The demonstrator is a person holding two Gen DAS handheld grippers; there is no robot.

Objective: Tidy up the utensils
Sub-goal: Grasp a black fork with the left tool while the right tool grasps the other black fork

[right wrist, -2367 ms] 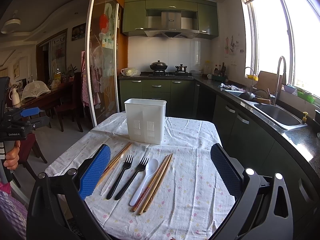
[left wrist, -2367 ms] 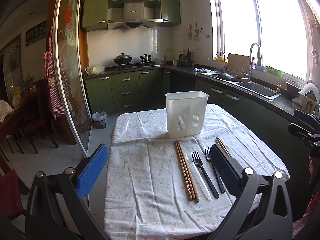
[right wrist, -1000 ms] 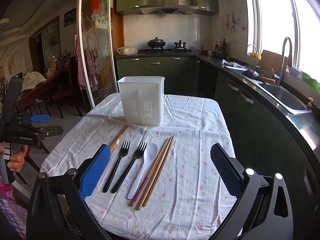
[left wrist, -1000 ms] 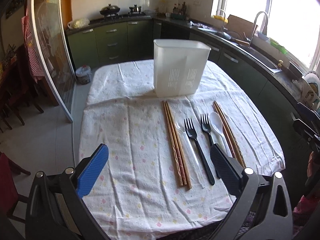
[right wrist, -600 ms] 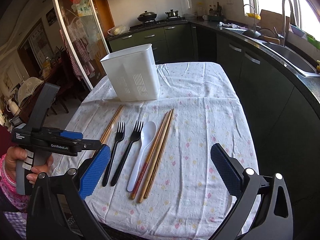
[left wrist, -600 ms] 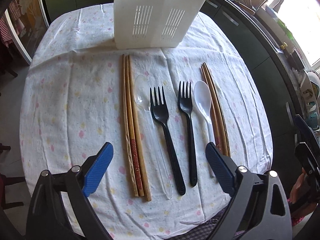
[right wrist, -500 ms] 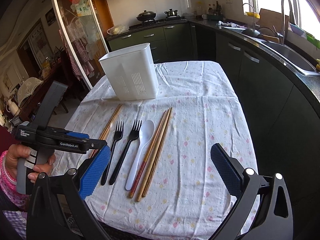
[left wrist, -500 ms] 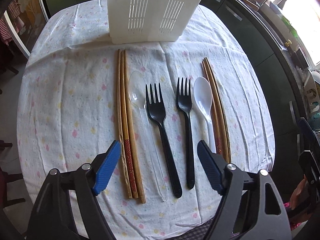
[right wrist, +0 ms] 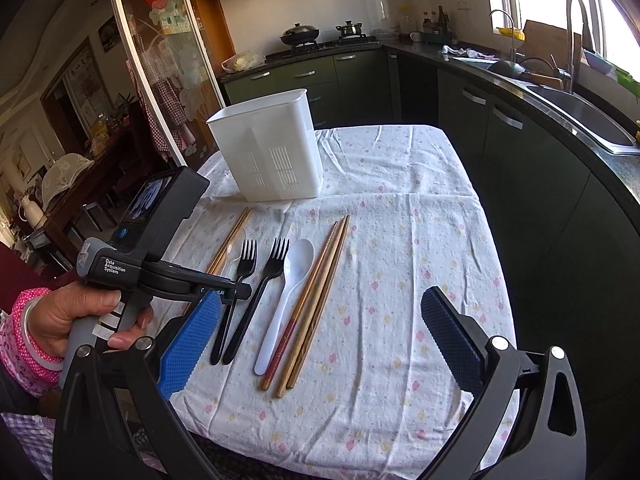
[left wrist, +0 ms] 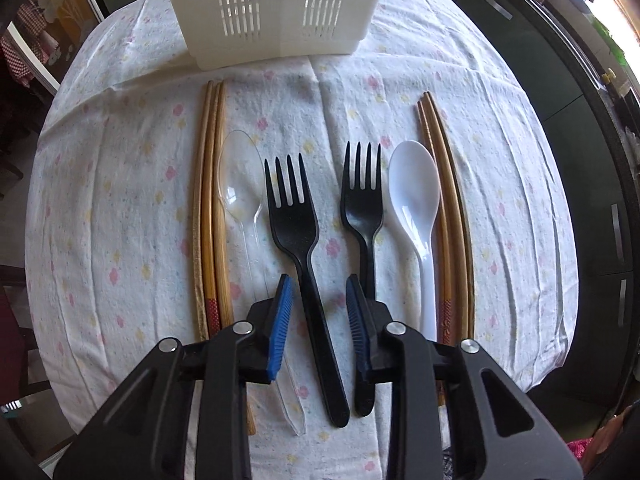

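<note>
Utensils lie in a row on the flowered tablecloth [left wrist: 120, 200]: a left chopstick pair [left wrist: 208, 208], a clear spoon [left wrist: 240, 184], a left black fork [left wrist: 296, 232], a right black fork [left wrist: 362, 208], a white spoon [left wrist: 414, 200] and a right chopstick pair [left wrist: 452, 208]. A white slotted holder [left wrist: 272, 12] stands behind them. My left gripper [left wrist: 320, 304] is low over the left black fork's handle, its blue pads [left wrist: 282, 312] narrowed to either side with a gap still showing. The right wrist view shows it [right wrist: 236, 292] over the forks [right wrist: 244, 264]. My right gripper [right wrist: 320, 340] is open and empty, above the table's near edge.
Dark green kitchen cabinets [right wrist: 520, 140] and a sink [right wrist: 592, 120] run along the right. A glass sliding door [right wrist: 160, 60] and a dining area with chairs stand at the left. The table edge [left wrist: 560, 320] drops off on the right.
My left gripper has dropped toward the table and closed in around the left black fork's handle. My right gripper has stayed open and tilted a little down.
</note>
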